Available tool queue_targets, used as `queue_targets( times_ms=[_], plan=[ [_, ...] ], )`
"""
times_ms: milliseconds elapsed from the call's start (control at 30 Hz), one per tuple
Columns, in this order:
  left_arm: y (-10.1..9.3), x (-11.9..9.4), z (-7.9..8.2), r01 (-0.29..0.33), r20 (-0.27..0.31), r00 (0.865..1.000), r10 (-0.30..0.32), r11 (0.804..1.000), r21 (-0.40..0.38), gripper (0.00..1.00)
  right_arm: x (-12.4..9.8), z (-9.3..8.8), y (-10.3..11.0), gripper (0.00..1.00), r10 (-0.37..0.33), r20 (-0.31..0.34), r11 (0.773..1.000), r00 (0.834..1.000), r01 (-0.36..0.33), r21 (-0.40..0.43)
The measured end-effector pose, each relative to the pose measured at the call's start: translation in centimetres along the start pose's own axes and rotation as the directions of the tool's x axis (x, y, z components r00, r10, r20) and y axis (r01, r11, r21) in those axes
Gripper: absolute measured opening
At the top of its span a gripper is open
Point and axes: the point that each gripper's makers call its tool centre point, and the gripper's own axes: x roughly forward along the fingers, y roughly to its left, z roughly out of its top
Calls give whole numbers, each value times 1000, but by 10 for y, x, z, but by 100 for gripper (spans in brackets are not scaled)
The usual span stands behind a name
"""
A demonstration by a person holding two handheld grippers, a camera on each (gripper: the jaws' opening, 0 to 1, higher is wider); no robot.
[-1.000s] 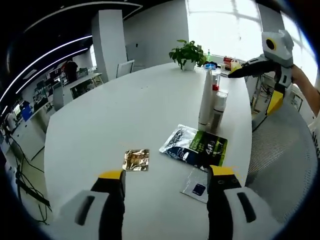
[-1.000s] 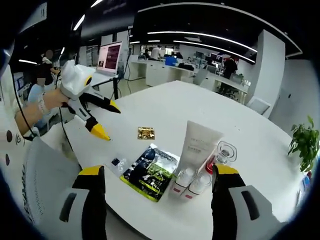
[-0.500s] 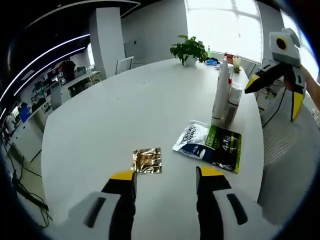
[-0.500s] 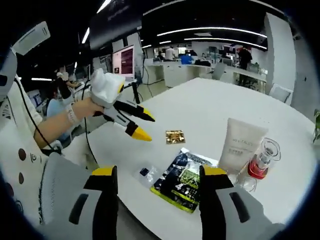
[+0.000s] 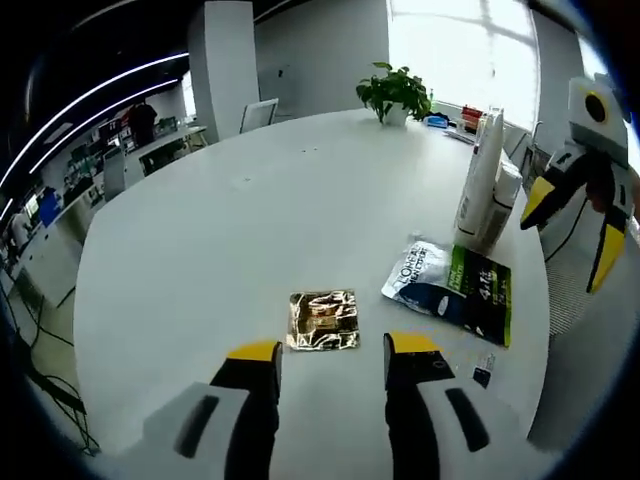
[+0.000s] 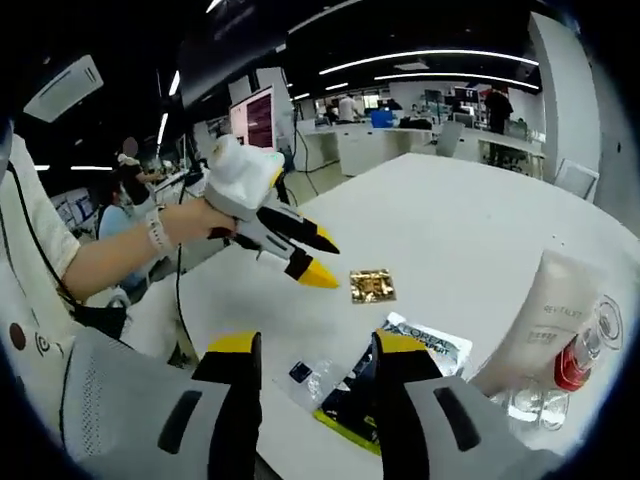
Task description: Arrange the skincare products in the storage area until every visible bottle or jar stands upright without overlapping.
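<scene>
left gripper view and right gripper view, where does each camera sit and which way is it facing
Left gripper view: rides on the left gripper, facing across the white table toward the gold sachet and a potted plant; the right gripper shows at the side.
Right gripper view: rides on the right gripper, facing the dark sachet pack from the table's edge; the person's hand holding the left gripper shows.
Shared: gold sachet, dark sachet pack, white tube.

Views face each other across table (image 5: 230,220), sharing gold sachet (image 5: 323,320).
</scene>
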Motion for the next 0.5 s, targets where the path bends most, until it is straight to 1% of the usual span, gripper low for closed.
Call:
queue_targets(
  times_ms=[67, 200, 267, 300, 367, 400, 500],
  plan=[
    [6, 8, -3, 7, -8, 1000, -7, 1000, -3, 36, 9, -3, 0, 43, 1, -21, 1000, 1000, -1, -3],
    [12, 12, -8, 7, -24, 1000, -7, 1000, -19, 34, 23, -5, -2, 42, -6, -38, 1000, 999, 5, -17],
    [17, 19, -9, 11, -28, 1000, -11, 1000, -27, 32, 31, -7, -6, 42, -12, -45, 1000, 999, 11, -19],
    [15, 17, -9, 13, -29, 999, -14, 999, -30, 31, 34, -8, -8, 42, -14, -50, 1000, 999, 13, -16],
    [16, 22, -11, 18, -34, 999, -19, 999, -35, 30, 40, -11, -12, 42, -21, -62, 1000, 998, 20, -10],
    [17, 24, -11, 18, -34, 999, -19, 999, -37, 30, 43, -14, -15, 42, -25, -78, 1000, 997, 24, -12],
    [20, 28, -13, 17, -40, 999, -19, 999, -50, 28, 49, -15, -19, 42, -41, -91, 999, 995, 39, -25]
  ],
)
